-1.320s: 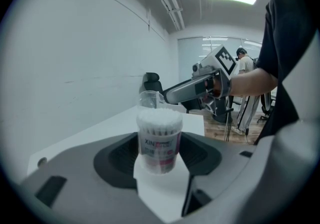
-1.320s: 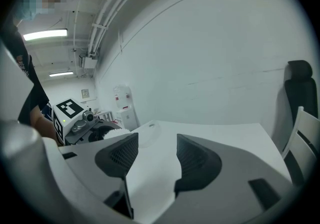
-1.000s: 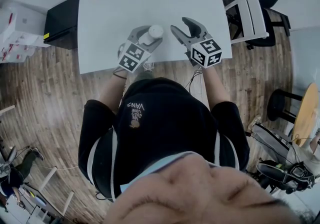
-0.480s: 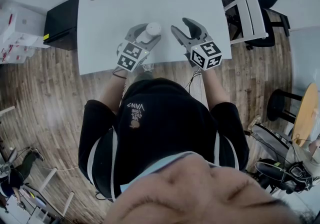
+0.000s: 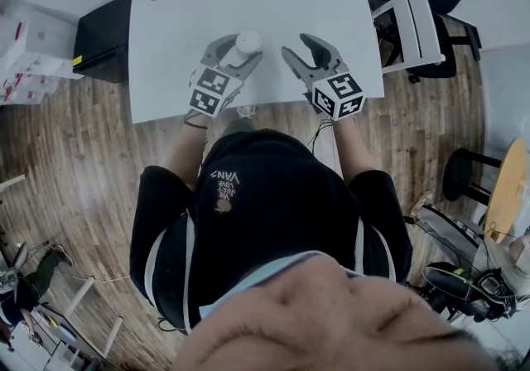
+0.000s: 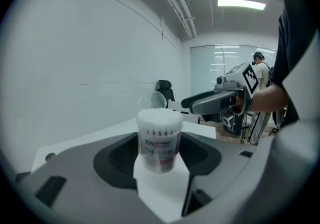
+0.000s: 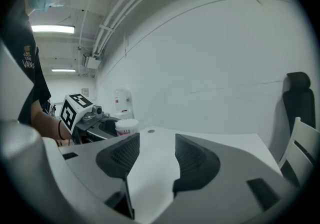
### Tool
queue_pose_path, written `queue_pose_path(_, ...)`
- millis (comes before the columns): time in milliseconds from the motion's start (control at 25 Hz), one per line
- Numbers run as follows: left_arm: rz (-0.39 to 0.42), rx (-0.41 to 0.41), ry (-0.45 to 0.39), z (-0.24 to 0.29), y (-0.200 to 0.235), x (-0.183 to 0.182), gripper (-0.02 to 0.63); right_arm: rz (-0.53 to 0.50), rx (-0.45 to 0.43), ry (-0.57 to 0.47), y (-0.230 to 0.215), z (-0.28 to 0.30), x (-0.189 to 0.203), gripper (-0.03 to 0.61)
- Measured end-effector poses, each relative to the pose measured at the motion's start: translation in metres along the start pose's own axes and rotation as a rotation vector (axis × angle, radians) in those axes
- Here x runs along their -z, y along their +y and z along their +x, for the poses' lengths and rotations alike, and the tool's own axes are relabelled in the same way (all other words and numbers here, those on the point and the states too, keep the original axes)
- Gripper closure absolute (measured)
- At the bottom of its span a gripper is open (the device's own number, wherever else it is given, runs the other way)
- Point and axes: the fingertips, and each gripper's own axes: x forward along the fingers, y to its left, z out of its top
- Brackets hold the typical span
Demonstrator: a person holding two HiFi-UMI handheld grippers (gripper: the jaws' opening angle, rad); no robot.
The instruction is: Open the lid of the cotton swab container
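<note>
Container [image 6: 159,140], clear round plastic, fluffy white swabs [image 6: 159,118], clamped between left tongs [image 6: 160,155].

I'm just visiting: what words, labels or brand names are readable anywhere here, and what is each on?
"XIN": label of the cotton swab container; the smaller print below is too blurred.
"VANS": black shirt, upside down in the head view; the small lines beside it are too small.
Marker cubes: black-and-white patterns, no words.

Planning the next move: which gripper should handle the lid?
Right: the right gripper, jaws empty and just closing a little, sits beside the container; the left gripper grips it, lid tipped up.
</note>
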Motion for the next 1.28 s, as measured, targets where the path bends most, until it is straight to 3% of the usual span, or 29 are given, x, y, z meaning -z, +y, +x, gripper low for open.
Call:
queue_pose_path(400,-0.026,-0.027,-0.007,-0.002,0.01,-0.005,0.354,-0.007,0.011,0.016,-0.002,-0.002,0.009,0.374)
queue_pose_path(1280,-0.035,-0.028,-0.01,0.0,0.006,-0.007,0.354,0.019,0.03,0.033,-0.005,-0.009,0.026,0.514)
